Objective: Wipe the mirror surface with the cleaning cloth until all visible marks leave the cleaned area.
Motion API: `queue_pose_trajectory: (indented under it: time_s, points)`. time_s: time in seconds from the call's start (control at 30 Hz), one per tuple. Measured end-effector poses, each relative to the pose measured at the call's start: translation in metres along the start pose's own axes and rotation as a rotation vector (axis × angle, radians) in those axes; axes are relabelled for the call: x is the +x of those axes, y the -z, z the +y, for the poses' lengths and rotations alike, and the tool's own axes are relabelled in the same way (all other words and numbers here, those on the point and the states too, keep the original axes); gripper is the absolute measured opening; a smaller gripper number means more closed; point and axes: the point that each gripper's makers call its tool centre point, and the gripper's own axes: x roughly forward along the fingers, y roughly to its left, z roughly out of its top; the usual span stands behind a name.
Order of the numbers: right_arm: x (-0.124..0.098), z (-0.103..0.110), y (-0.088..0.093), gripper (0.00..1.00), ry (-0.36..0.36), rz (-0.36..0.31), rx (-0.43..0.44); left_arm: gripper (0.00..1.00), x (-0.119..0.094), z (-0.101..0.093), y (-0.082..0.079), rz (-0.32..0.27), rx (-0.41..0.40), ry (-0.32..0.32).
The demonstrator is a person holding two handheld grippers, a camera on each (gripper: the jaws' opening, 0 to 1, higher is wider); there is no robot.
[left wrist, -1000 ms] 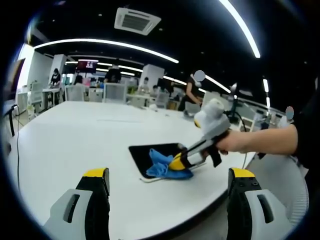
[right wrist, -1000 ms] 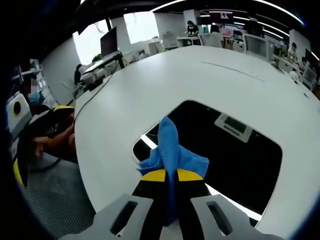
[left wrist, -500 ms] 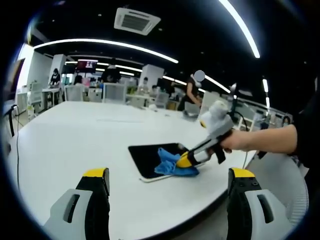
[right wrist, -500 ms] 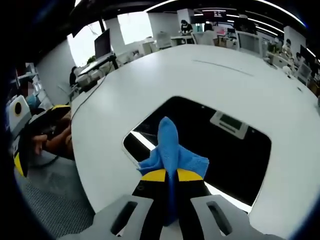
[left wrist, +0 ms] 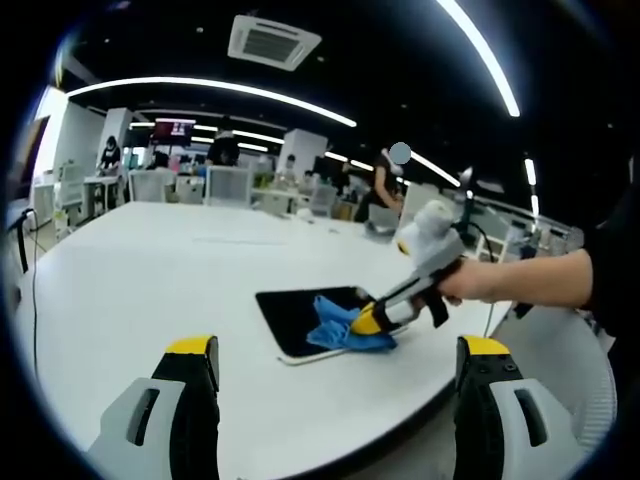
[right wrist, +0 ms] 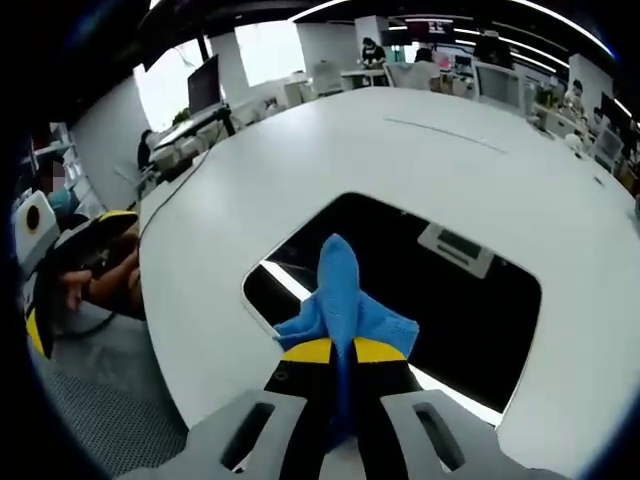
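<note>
In the right gripper view, the right gripper [right wrist: 336, 352] is clenched on the blue cloth [right wrist: 345, 305], a soft, light rag that bunches and folds up out of the jaws. It should drag easily, so pinching it at a gathered fold, as here, looks sound. The cloth presses on the near edge of the mirror [right wrist: 440, 300], a flat dark pane lying on the white table [right wrist: 300, 170], near its front edge. The glass looks stiff, slick and breakable, so light pressure seems wise. In the left gripper view, the left gripper [left wrist: 335, 345] hangs released, jaws wide apart, well back from the mirror.
</note>
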Motion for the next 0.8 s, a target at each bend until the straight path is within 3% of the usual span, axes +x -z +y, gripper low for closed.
queue_pose_trajectory:
  time_s: [0.37, 0.57, 0.8]
  points:
    - [0.01, -0.008, -0.013, 0.0, 0.009, 0.001, -0.008, 0.98, 0.001, -0.001, 0.0, 0.0, -0.002, 0.007]
    - [0.014, -0.011, -0.018, 0.0, 0.024, 0.019, -0.062, 0.98, 0.001, -0.001, 0.0, -0.001, -0.001, 0.009]
    - [0.017, -0.018, -0.023, 0.0, 0.024, 0.011, -0.049, 0.98, 0.001, -0.001, -0.001, -0.004, -0.005, 0.004]
